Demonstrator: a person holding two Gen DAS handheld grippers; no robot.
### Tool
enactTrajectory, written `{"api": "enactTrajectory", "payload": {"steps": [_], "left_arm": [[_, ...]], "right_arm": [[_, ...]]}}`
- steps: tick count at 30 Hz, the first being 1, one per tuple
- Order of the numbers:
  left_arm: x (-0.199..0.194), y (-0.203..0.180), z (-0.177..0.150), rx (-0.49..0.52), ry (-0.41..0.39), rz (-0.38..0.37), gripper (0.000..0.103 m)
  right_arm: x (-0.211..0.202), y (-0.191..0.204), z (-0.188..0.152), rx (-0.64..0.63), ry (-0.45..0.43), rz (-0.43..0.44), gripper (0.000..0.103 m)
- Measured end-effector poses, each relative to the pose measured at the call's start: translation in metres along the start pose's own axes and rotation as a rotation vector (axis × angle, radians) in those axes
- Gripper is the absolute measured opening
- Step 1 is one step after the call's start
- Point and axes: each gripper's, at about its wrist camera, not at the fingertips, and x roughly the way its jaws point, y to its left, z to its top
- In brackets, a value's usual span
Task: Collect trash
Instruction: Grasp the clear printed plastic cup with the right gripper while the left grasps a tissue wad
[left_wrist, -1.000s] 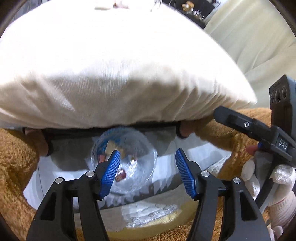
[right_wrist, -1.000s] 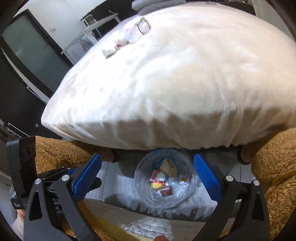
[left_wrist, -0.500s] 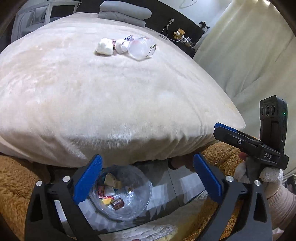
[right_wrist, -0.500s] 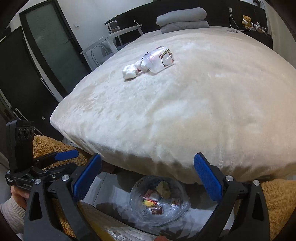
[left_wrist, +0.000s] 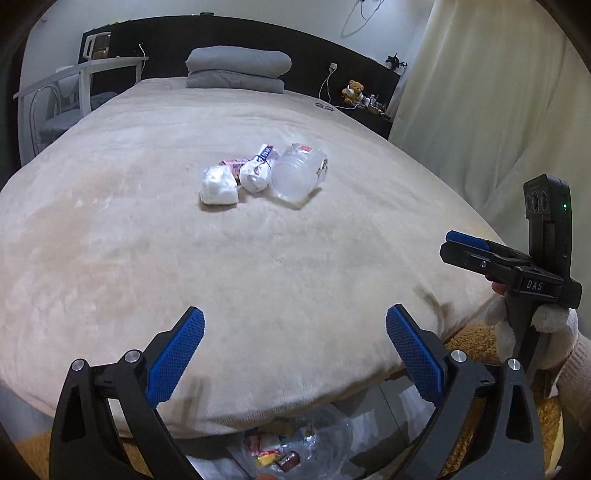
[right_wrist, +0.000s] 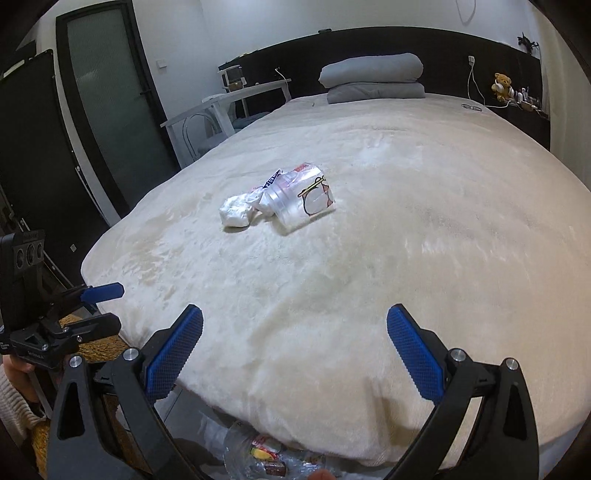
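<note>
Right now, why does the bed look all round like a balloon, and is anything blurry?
Left wrist view: the fisheye lens bulges the bed and darkens the corners; the blanket near the left gripper is smeared.
Right wrist view: same bulge; the plastic cup stays sharp.

Blanket (left_wrist: 147, 229) pale beige, plain, plush sheen. Crumpled tissue (left_wrist: 218, 189) white. Wrapper (left_wrist: 258, 168) white with dark blue lettering; pink packet edge behind it. Cup (right_wrist: 306, 201) clear, frosted, red label near rim, cartoon figure outlined brown and red. Folded bedding (left_wrist: 236, 68) grey. Headboard (left_wrist: 166, 40) black. Teddy (right_wrist: 502, 85) golden brown. Curtain (left_wrist: 480, 110) cream. Gripper pads (left_wrist: 173, 356) blue, cross-hatched; arms black. Rug (right_wrist: 85, 347) mustard brown, shaggy. Sweets in clear bag (left_wrist: 280, 452): red, yellow, brown.
</note>
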Motion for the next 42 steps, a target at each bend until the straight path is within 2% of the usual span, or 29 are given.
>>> {"api": "enactTrajectory", "payload": {"steps": [4,8,10,13,22,33,34,36,38,41,42], "left_arm": [[0.016,0.012,0.021,0.002,0.003,0.011,0.097],[0.032,0.028,0.042,-0.007,0.009,0.034,0.097],[0.04,0.037,0.051,-0.036,0.025,0.009,0.097],[0.051,0.045,0.062,-0.038,0.023,0.026,0.096],[0.098,0.062,0.091,-0.027,0.071,0.035,0.096],[0.146,0.09,0.115,-0.011,0.118,0.048,0.095],[0.148,0.091,0.117,-0.007,0.118,0.045,0.093],[0.154,0.094,0.12,0.013,0.124,0.042,0.081],[0.16,0.093,0.122,0.043,0.128,0.027,0.077],[0.168,0.09,0.122,0.076,0.143,0.022,0.064],[0.17,0.091,0.122,0.082,0.15,0.023,0.056]], "right_arm": [[0.022,-0.008,0.014,-0.003,0.032,0.047,0.099],[0.042,-0.009,0.028,-0.027,0.035,0.071,0.099],[0.052,-0.008,0.037,-0.052,0.031,0.079,0.099],[0.067,-0.012,0.049,-0.051,0.022,0.114,0.099],[0.108,-0.008,0.075,-0.152,0.003,0.077,0.099],[0.15,-0.01,0.092,-0.22,0.023,0.076,0.099],[0.155,-0.01,0.093,-0.226,0.026,0.079,0.098],[0.161,-0.008,0.094,-0.235,0.032,0.08,0.097],[0.166,-0.007,0.096,-0.245,0.031,0.074,0.096],[0.173,-0.007,0.098,-0.255,0.042,0.074,0.086],[0.174,-0.007,0.097,-0.261,0.045,0.072,0.081]]}}
